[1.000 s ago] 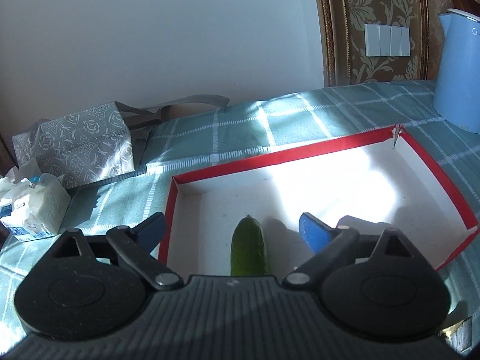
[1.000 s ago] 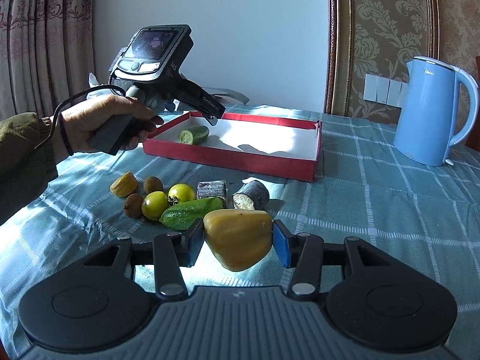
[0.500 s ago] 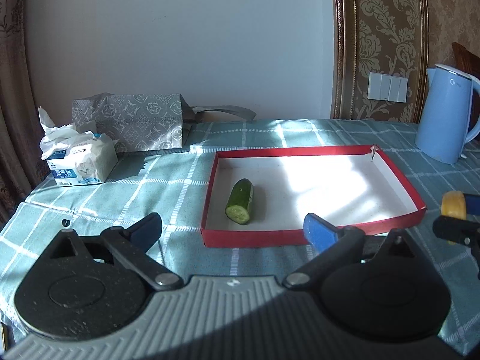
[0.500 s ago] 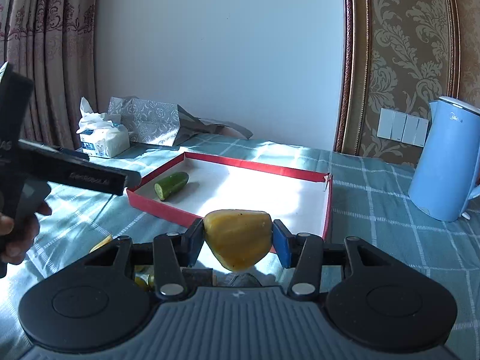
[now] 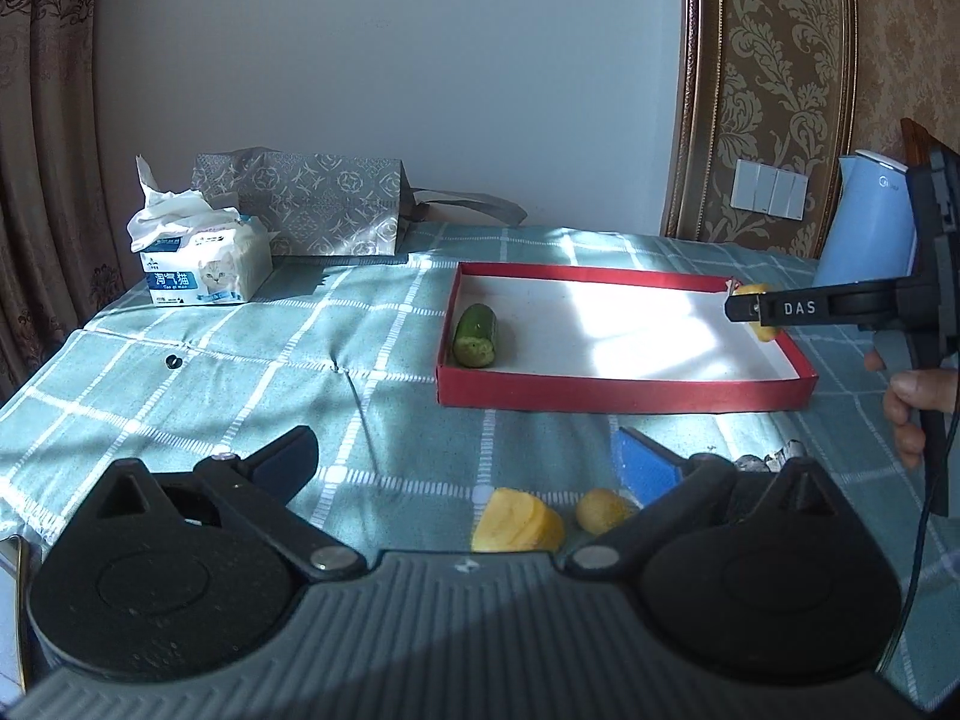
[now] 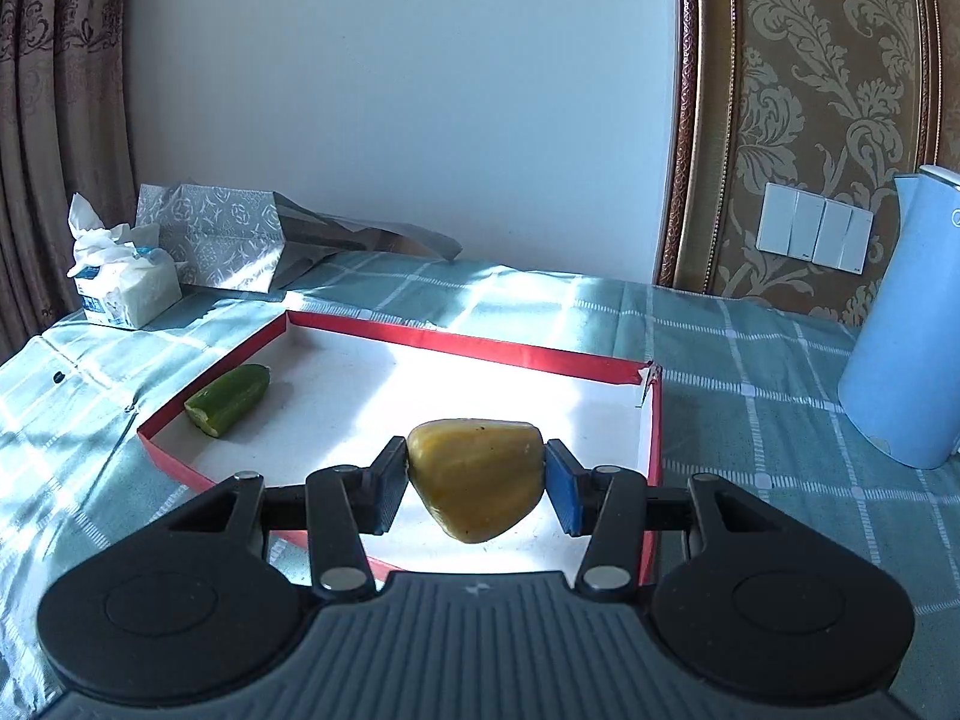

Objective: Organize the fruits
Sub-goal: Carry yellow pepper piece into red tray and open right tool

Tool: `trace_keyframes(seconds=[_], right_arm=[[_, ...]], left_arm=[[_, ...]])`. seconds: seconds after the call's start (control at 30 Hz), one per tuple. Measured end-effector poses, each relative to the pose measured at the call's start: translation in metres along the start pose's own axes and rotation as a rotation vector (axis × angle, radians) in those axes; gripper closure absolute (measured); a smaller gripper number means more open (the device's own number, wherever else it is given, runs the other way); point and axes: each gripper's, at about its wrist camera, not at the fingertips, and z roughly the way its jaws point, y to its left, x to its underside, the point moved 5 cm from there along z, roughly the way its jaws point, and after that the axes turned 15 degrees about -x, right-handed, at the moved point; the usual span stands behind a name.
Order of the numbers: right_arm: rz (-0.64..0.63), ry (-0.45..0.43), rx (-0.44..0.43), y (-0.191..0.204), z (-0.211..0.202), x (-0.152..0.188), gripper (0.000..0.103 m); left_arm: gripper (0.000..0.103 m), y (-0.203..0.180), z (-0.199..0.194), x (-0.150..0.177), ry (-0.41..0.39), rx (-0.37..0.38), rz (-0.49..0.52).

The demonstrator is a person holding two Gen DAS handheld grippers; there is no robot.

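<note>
A tissue pack [image 5: 201, 267] and a grey patterned bag [image 5: 318, 204] sit at the desk's [image 5: 180, 384] far left; a blue kettle [image 6: 906, 324] stands right.

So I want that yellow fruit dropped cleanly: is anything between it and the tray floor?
Nothing visible. The yellow fruit hangs over bare white floor of the red tray; the cucumber piece lies far left.

1. Tray [image 6: 528, 354]: shallow, red-walled, white inside, flat on the table.
2. Cucumber [image 6: 231, 399]: green cut piece lying on its side by the tray's left wall.
3. Yellow fruit [image 6: 477, 474]: held above the tray's near right corner.
4. Yellow slice [image 5: 516, 522] and small round fruit [image 5: 600, 510]: on the table before the tray.
</note>
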Motion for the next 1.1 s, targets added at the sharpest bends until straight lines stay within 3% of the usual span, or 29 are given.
trace_keyframes(seconds=[0.6,1.1], right_arm=[[0.072,0.109,0.076,-0.044,0.062,-0.009,0.055],[0.112,0.159,0.135,-0.057,0.079,0.005,0.054]], left_arm=[[0.0,-0.003,-0.009,0.005,-0.011,-0.019,0.06],[0.0,0.002,-0.006,0.006,-0.001,-0.036,0.069]])
